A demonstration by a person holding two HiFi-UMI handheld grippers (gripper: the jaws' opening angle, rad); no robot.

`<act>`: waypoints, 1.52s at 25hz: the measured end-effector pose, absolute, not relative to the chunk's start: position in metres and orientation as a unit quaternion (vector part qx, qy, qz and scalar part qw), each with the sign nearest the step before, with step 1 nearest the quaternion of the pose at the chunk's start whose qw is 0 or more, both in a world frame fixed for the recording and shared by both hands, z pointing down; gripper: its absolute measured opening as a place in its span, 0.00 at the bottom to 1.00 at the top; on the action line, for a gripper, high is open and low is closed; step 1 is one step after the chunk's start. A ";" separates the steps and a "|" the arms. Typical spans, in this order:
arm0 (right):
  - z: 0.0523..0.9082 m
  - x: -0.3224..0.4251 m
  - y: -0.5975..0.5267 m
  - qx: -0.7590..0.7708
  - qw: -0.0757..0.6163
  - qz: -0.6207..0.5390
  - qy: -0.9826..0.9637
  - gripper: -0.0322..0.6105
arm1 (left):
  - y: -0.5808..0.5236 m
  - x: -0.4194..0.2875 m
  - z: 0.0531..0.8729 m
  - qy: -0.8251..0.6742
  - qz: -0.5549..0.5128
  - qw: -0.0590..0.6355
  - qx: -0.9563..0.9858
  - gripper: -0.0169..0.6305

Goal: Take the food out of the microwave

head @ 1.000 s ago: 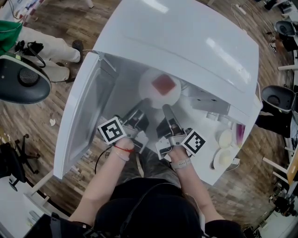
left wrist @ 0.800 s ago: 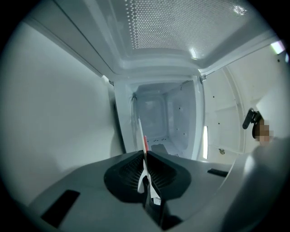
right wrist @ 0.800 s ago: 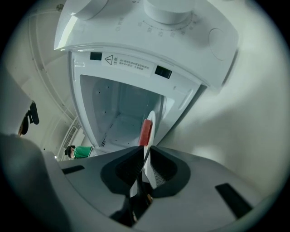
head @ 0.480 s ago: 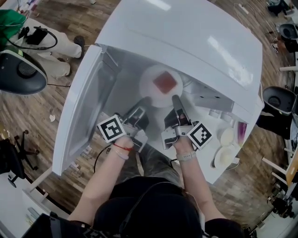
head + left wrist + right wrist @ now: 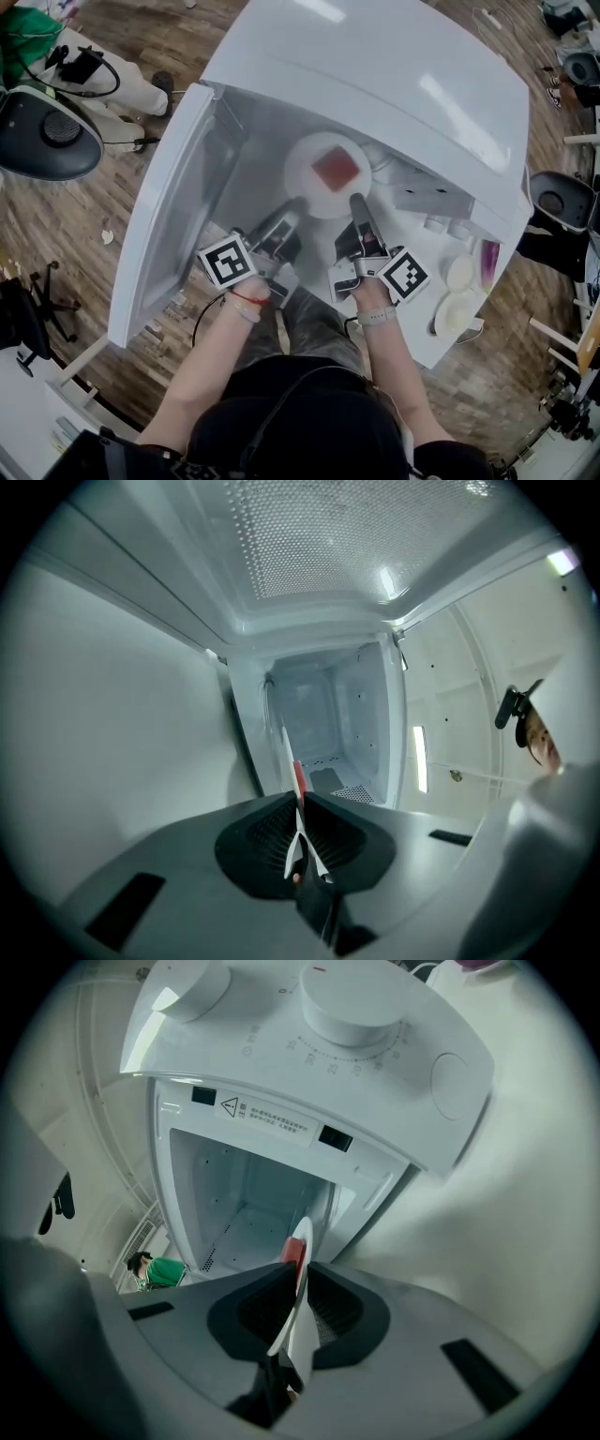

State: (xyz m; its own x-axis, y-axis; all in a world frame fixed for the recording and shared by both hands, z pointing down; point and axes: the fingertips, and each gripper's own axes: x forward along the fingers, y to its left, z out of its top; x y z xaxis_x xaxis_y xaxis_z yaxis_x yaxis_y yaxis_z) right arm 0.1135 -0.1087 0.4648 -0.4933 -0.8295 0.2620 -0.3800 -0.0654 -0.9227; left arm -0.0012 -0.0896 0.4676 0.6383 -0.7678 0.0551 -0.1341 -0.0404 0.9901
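**Inspector:** Start nearest. State of the tongs?

**Operator:** The left tongs point(image 5: 298, 804) have just been closing and now pinch the near rim of the plate point(image 5: 298, 164). Its thin edge sits between the pads. The right tongs point(image 5: 302, 1274) are clamped on the same rim, further to the right, and nothing else is in them.

**Inspector:** Location of the plate?

**Operator:** In the mouth of the microwave point(image 5: 375, 75), with the door point(image 5: 159, 216) swung wide at the left. I cannot tell whether the plate rests on the cavity floor or hangs clear of it. The food point(image 5: 335, 170), a reddish-brown square, lies at the plate's centre, apart from both tongs.

**Inspector:** Handling assessment?

**Operator:** In my judgement the plate is stiff and fairly light. It is probably smooth and so slippery under the pads, and it would break if dropped. Both grips are on the near edge, so the far side is unsupported and will want to dip. The food looks loose on top, and a tilt could slide it off. It may also be hot.

**Inspector:** Recommended hold?

**Operator:** Rim only, as now, with the two pairs kept well spread. Hold the plate level and draw it straight out, away from the door and the knobs point(image 5: 457, 295) at the right.

**Inspector:** Beyond the plate?

**Operator:** White cavity walls at the back.
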 end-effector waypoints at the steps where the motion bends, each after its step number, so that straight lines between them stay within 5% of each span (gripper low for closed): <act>1: 0.464 0.113 -0.108 -0.461 0.200 -0.563 0.656 0.13 | -0.088 -0.002 0.467 -0.335 -0.261 0.604 0.674 0.08; 38: 0.451 0.127 -0.020 -0.523 0.272 -0.534 0.607 0.13 | -0.027 0.012 0.460 -0.255 -0.195 0.622 0.714 0.08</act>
